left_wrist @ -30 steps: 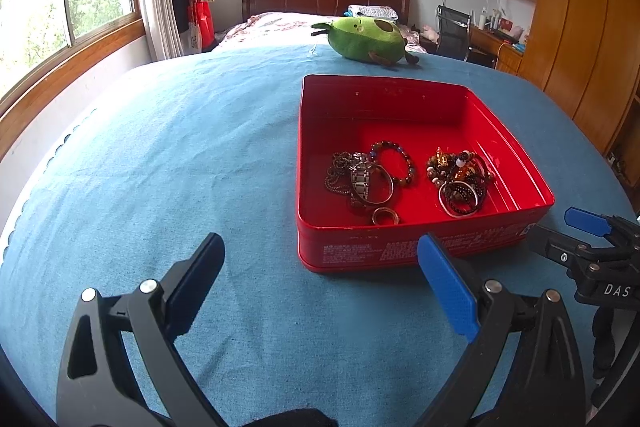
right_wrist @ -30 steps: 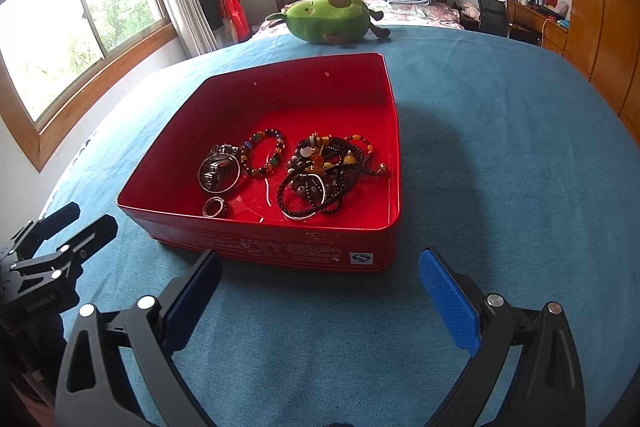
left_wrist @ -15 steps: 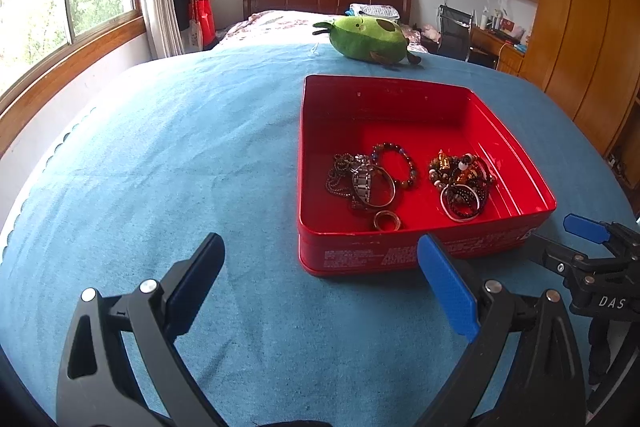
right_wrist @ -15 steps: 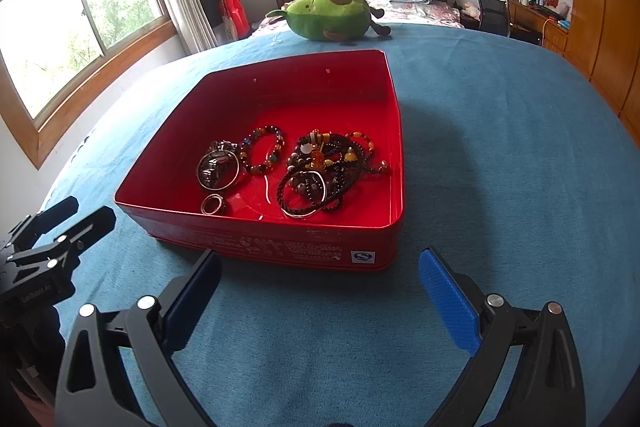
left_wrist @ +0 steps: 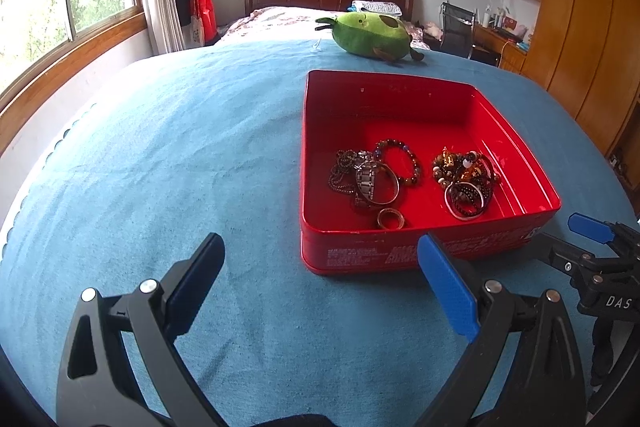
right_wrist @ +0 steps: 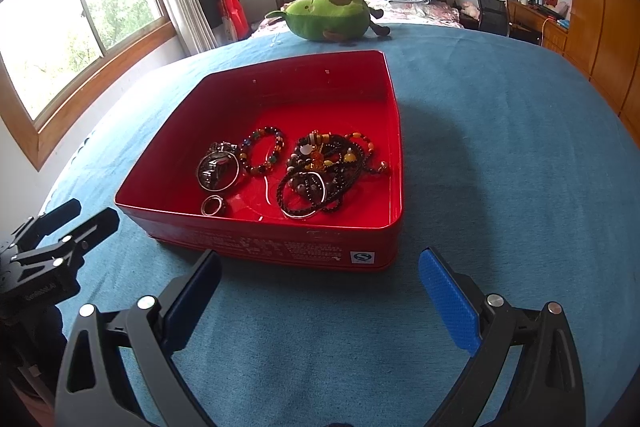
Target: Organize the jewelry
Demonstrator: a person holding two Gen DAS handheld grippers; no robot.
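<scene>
left wrist view: left gripper (left_wrist: 320,259) hangs low over the blue cloth-covered worktop (left_wrist: 160,167), its black-and-blue fingers spread wide and holding nothing, just short of the near wall of the square red metal tin (left_wrist: 400,255). right gripper (right_wrist: 320,275) stands likewise, fingers wide apart and empty, facing the tin's near wall from the other side. judged, both are held back and open so either may reach in over the rim.

all jewelry seen lies inside the tin, toward its near half: a silver metal watch and chain heap (right_wrist: 218,169), a multicoloured bead bracelet (right_wrist: 262,153) just beside it, a small plain metal ring (right_wrist: 212,205) nearest the wall, and a tangled cluster of dark and amber bead strands with a thin bangle (right_wrist: 328,173). the cluster is knotted; strands overlap. none lies on the cloth. whether sorting is finished or pending cannot be settled.

a green avocado plush toy (left_wrist: 372,35) rests well beyond the tin.
</scene>
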